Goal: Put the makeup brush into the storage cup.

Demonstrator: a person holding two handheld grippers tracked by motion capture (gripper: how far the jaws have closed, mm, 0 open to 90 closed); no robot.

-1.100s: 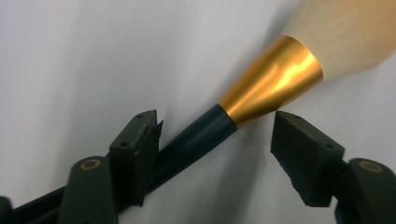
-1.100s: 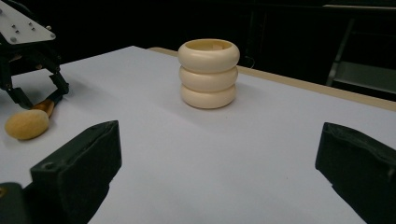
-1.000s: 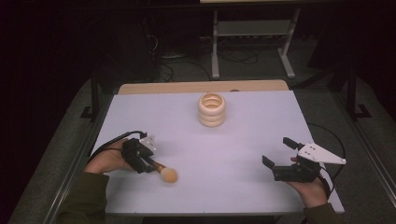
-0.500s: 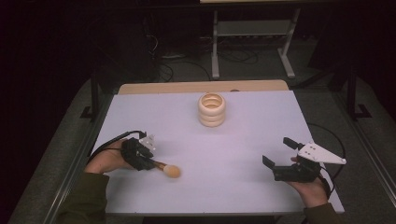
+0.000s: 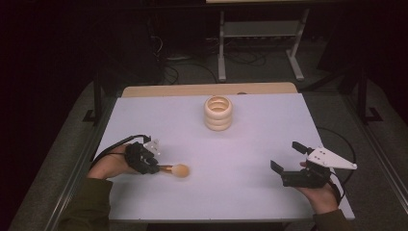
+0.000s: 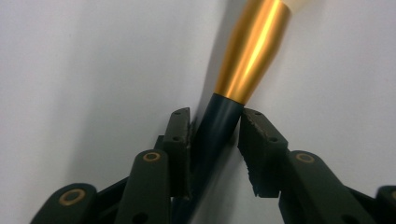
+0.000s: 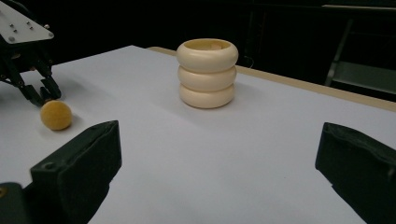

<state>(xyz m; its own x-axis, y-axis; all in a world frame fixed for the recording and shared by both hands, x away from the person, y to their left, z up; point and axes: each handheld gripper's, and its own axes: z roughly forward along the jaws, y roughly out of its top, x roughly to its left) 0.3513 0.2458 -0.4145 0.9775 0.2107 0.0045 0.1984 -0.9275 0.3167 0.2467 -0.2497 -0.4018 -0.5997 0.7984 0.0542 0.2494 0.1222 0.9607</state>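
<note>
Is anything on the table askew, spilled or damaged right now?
Nothing stands out. The ringed cream holder stands upright, and the makeup brush lies flat with the left gripper closing on its dark handle.

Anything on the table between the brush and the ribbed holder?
Nothing visible: bare white table lies between the brush, held in the left gripper, and the holder. The right gripper sits off to the side, open.
</note>
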